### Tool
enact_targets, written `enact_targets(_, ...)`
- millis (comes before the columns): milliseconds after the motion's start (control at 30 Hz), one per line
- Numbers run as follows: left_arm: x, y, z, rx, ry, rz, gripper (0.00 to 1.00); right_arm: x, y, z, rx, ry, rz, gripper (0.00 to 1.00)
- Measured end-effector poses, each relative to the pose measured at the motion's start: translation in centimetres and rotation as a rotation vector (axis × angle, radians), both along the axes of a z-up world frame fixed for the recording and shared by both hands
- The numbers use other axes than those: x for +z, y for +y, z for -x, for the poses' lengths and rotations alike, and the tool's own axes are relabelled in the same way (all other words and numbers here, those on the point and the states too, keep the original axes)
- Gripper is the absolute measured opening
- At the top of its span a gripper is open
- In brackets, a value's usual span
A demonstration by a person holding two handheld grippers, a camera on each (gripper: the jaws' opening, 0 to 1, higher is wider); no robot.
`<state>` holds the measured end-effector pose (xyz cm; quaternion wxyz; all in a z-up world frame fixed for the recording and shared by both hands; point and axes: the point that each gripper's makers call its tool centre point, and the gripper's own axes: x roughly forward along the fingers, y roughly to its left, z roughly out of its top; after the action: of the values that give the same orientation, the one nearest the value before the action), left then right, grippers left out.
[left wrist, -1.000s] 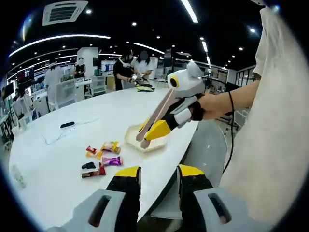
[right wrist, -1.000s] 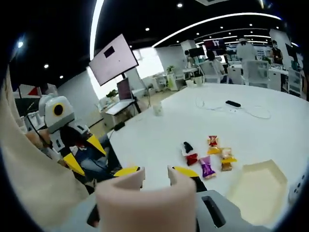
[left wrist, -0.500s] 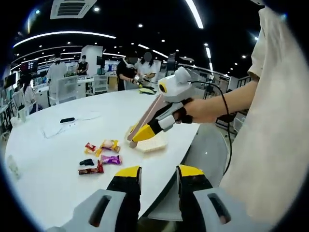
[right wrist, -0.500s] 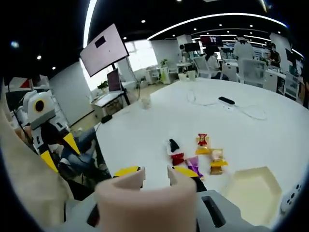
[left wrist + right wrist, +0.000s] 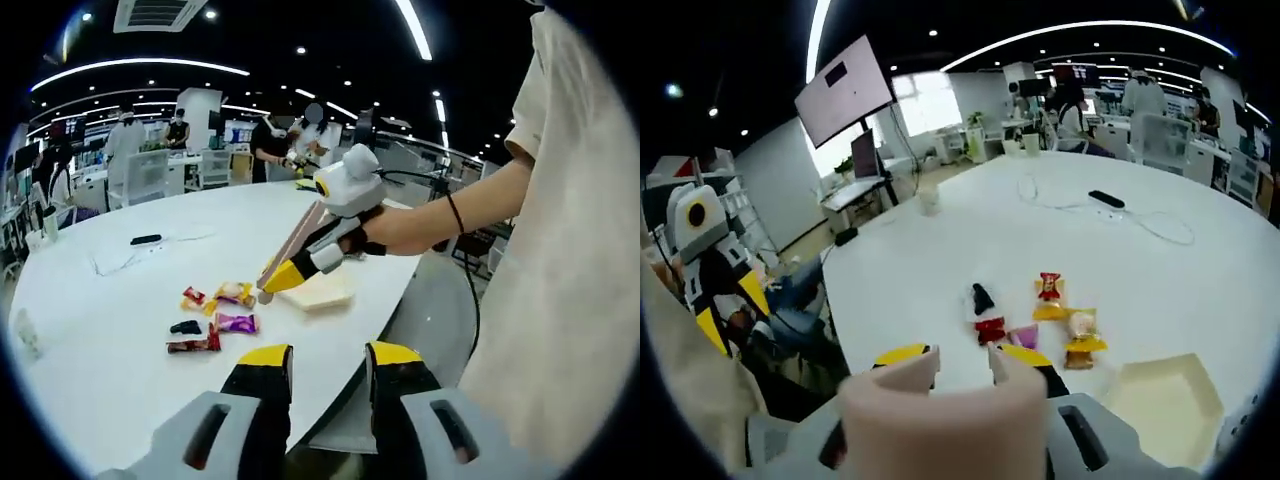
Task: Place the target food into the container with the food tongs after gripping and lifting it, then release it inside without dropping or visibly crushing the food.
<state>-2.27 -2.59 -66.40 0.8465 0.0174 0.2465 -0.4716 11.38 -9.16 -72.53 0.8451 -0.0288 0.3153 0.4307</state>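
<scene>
In the right gripper view the pink tongs (image 5: 940, 420) are blocking the gap between the jaws, and their tips are covering part of the purple snack packet (image 5: 1024, 337). The container (image 5: 1165, 405), near the table's (image 5: 940, 270) edge, is blurring toward its right corner.

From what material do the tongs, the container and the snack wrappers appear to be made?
The tongs look like matte pale plastic or silicone: uniform pinkish-beige colour, no metallic shine. The container seems to be cream-coloured plastic or pressed fibre: thin walls, dull surface; I cannot tell which. The snack wrappers look like glossy printed plastic film: bright colours, crinkled ends. The table has a smooth white top.
</scene>
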Motion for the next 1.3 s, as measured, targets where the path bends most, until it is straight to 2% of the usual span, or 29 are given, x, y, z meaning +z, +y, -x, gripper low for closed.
enact_targets(100,-0.4,-0.4,0.1,-0.015,0.008,-0.013,0.28,-0.8,-0.1,-0.6,0.010,-0.009,0.045,0.26)
enact_targets(300,-0.8,-0.9,0.2,-0.033,0.025,-0.007,0.28,-1.5,0.0,-1.6,0.005,-0.003,0.064,0.26)
enact_targets(633,-1.8,-1.1,0.7,-0.063,0.061,-0.020,0.29,-3.9,0.5,-3.0,0.049,-0.018,0.138,0.25)
enact_targets(867,-2.1,-0.5,0.0,-0.056,0.077,-0.020,0.28,-4.9,0.8,-3.5,0.061,-0.015,0.166,0.25)
enact_targets(1200,-2.8,-0.6,0.4,-0.102,0.093,-0.053,0.27,-6.4,0.5,-4.4,0.048,-0.001,0.195,0.25)
enact_targets(1300,-2.9,-0.5,0.3,-0.089,0.096,-0.051,0.28,-6.6,0.4,-4.4,0.051,0.002,0.206,0.25)
